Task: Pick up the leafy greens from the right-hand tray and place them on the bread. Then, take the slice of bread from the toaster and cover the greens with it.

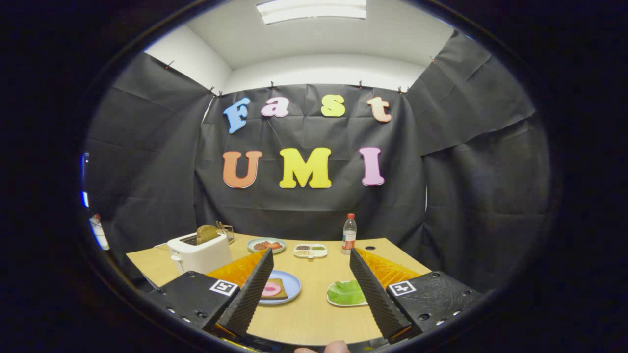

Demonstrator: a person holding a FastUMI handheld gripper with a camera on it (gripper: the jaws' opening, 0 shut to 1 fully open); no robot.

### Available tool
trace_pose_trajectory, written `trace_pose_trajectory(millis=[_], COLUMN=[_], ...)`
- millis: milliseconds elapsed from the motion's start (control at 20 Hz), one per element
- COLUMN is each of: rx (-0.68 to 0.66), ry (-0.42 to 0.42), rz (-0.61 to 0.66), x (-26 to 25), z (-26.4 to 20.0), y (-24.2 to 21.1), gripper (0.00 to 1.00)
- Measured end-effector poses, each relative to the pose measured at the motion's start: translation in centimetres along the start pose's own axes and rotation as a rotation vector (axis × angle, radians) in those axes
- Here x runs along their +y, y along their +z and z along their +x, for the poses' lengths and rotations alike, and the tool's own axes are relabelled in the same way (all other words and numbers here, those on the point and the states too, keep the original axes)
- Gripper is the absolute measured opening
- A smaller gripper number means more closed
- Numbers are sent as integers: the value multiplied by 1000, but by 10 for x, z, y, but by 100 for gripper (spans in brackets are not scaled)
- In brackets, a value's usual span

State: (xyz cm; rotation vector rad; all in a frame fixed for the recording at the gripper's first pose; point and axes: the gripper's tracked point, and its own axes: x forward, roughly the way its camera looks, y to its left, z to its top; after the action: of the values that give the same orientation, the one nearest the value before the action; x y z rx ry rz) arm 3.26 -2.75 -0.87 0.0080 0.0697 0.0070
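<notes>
Leafy greens [346, 292] lie on a white tray [333, 300] near the bench's [309, 318] front edge; the gripper [310, 257] gapes wide, holding nothing

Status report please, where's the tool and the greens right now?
Tool open, holding nothing, above the table. Leafy greens on their tray, just inside the right finger. Bread on blue plate by the left finger; second slice in toaster. Nothing in the way.

Green leafy greens [346, 292], blue plate [293, 286], white toaster [198, 253].
</notes>
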Motion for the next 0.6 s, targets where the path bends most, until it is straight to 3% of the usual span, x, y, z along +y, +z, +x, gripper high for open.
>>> trace_pose_trajectory(millis=[350, 600], rx=[155, 385], ry=[-1, 18], rz=[-30, 6], x=[-49, -66], z=[71, 123], y=[-24, -86], gripper=[95, 96])
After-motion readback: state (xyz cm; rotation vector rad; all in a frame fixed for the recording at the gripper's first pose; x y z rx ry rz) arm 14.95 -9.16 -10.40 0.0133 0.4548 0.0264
